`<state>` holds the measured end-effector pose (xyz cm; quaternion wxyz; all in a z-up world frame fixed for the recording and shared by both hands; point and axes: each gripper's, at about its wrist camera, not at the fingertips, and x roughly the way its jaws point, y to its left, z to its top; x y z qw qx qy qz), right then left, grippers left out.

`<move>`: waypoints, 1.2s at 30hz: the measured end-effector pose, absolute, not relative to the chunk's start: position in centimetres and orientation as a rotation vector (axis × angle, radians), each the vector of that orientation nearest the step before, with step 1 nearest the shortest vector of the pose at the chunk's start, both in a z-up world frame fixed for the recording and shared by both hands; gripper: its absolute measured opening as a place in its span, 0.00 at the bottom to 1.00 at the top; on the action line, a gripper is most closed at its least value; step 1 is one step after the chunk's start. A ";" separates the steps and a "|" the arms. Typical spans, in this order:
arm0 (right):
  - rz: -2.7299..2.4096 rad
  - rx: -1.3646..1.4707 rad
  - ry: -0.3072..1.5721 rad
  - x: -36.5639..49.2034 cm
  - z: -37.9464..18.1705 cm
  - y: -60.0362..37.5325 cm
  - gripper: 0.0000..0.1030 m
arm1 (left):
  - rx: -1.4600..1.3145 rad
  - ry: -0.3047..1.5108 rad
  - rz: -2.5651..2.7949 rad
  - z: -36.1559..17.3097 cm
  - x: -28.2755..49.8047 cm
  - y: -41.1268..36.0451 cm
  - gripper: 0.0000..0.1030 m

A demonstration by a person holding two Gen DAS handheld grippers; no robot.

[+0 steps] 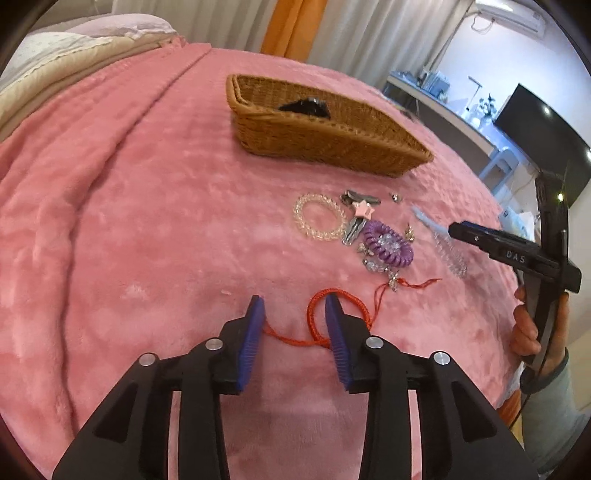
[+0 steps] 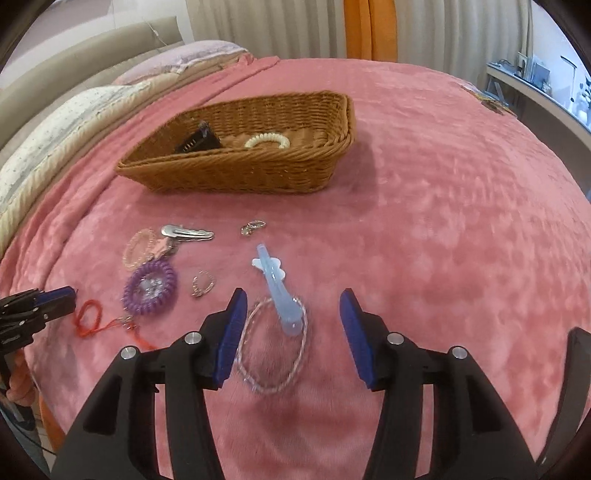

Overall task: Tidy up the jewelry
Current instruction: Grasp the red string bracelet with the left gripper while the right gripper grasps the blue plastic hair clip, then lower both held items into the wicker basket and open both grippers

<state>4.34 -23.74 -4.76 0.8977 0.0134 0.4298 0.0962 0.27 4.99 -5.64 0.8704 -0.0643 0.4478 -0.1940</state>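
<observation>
Loose jewelry lies on a pink blanket [image 1: 147, 221]. My left gripper [image 1: 295, 306] is open, its fingers astride a red cord bracelet [image 1: 314, 317] that also shows in the right wrist view [image 2: 86, 319]. My right gripper [image 2: 291, 299] is open above a light blue hair clip [image 2: 275, 291] and a clear beaded bracelet [image 2: 273, 354]. A purple coil hair tie [image 1: 388, 247] [image 2: 149, 288], a clear bead bracelet [image 1: 319, 218], silver clips [image 2: 186, 232] and small earrings [image 2: 253, 226] lie between. A wicker basket [image 1: 314, 136] [image 2: 243, 173] holds a black clip [image 2: 197, 142] and a cream coil tie [image 2: 266, 140].
Pillows and bedding [image 2: 55, 122] lie at the head of the bed. Curtains [image 1: 295, 26] hang behind. A desk and dark screen [image 1: 535, 122] stand right of the bed. The bed's edge runs close to the person's hand [image 1: 532, 325].
</observation>
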 end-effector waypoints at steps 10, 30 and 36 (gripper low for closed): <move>0.196 -0.030 0.894 4.2 -5.4 -22.6 0.11 | 0.103 0.906 -0.345 -5.7 -0.9 1.5 0.02; 0.249 -0.001 0.648 3.3 6.1 -21.4 0.10 | -0.084 0.560 -0.456 6.0 1.2 2.0 0.02; 0.230 0.039 0.635 8.1 8.0 -21.2 0.10 | -0.079 0.503 -0.406 8.6 6.9 0.5 0.02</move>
